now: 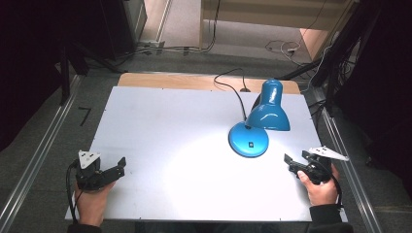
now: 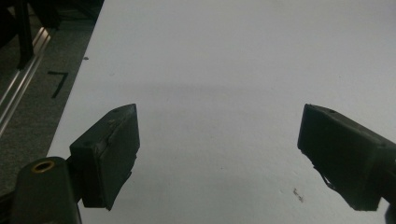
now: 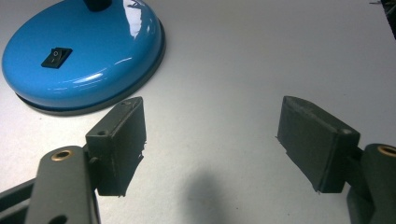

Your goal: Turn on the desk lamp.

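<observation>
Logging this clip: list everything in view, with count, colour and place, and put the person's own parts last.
Glossy blue desk lamp: one, blue, far right part of the table; shade tilted down, light pooling on the tabletop.
Round blue lamp base: one, blue, resting on the table, just ahead of the right gripper's left jaw.
Black rocker switch: one, black, on top of the base.
Black lamp cord: one, black, running from the lamp to the far table edge.
White tabletop: one, white, centre; a wooden strip along its far edge.
Left gripper: one, black, near left corner, jaws apart over bare table.
Right gripper: one, black, near right edge, jaws apart.
Hands: two, each holding a gripper.
</observation>
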`<action>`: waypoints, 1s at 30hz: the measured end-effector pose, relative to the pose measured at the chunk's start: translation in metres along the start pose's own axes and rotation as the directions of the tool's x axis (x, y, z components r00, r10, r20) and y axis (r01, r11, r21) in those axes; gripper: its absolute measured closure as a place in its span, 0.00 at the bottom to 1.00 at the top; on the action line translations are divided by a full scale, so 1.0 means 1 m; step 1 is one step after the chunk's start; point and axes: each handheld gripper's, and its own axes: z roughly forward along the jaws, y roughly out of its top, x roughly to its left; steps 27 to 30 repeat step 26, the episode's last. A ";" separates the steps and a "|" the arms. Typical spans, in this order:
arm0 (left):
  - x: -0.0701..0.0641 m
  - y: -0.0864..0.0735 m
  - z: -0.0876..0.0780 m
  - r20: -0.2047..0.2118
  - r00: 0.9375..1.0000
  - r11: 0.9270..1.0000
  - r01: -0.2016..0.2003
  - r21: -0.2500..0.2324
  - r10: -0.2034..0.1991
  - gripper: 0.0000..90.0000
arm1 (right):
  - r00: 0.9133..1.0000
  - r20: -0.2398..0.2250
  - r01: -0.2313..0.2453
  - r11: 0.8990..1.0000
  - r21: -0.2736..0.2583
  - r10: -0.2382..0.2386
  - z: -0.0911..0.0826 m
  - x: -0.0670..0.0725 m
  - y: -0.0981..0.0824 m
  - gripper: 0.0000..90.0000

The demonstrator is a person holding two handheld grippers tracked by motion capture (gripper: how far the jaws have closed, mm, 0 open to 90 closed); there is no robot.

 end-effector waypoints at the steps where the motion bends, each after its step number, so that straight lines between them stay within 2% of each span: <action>1: 0.000 0.000 0.000 -0.001 1.000 1.000 -0.001 0.000 0.001 0.15 | 1.000 0.003 0.000 1.000 -0.002 0.000 -0.001 -0.001 -0.001 0.24; 9: 0.000 0.000 0.000 0.001 1.000 1.000 -0.001 -0.001 0.001 0.15 | 1.000 0.029 -0.012 1.000 0.007 0.012 -0.005 -0.012 -0.008 0.23; 13: 0.000 0.000 0.000 0.001 1.000 1.000 -0.002 0.000 0.002 0.15 | 0.998 0.051 -0.035 0.999 0.014 0.034 -0.007 -0.020 -0.012 0.22; 16: -0.001 0.000 0.000 0.001 1.000 1.000 -0.003 0.000 0.003 0.15 | 0.997 0.072 -0.035 0.999 0.042 0.031 -0.002 -0.024 -0.017 0.20; 19: -0.001 0.001 0.000 0.000 1.000 1.000 -0.004 0.000 0.004 0.15 | 0.994 0.108 -0.022 0.996 0.087 0.013 0.008 -0.024 -0.022 0.17; 22: -0.001 0.001 -0.001 0.000 1.000 1.000 -0.003 -0.001 0.003 0.15 | 0.992 0.127 0.012 0.995 0.103 -0.025 0.011 -0.020 -0.021 0.14; 23: -0.001 0.001 -0.001 -0.001 1.000 1.000 -0.002 -0.001 0.002 0.15 | 0.990 0.139 0.014 0.994 0.106 -0.029 0.011 -0.020 -0.021 0.11; 25: 0.000 0.000 -0.001 -0.002 1.000 1.000 0.001 -0.001 -0.001 0.15 | 0.987 0.163 -0.018 0.992 0.121 -0.002 0.013 -0.021 -0.021 0.02; 30: 0.000 0.000 -0.001 -0.002 1.000 1.000 0.002 -0.001 -0.002 0.15 | 0.986 0.168 -0.024 0.992 0.126 0.002 0.013 -0.022 -0.020 0.01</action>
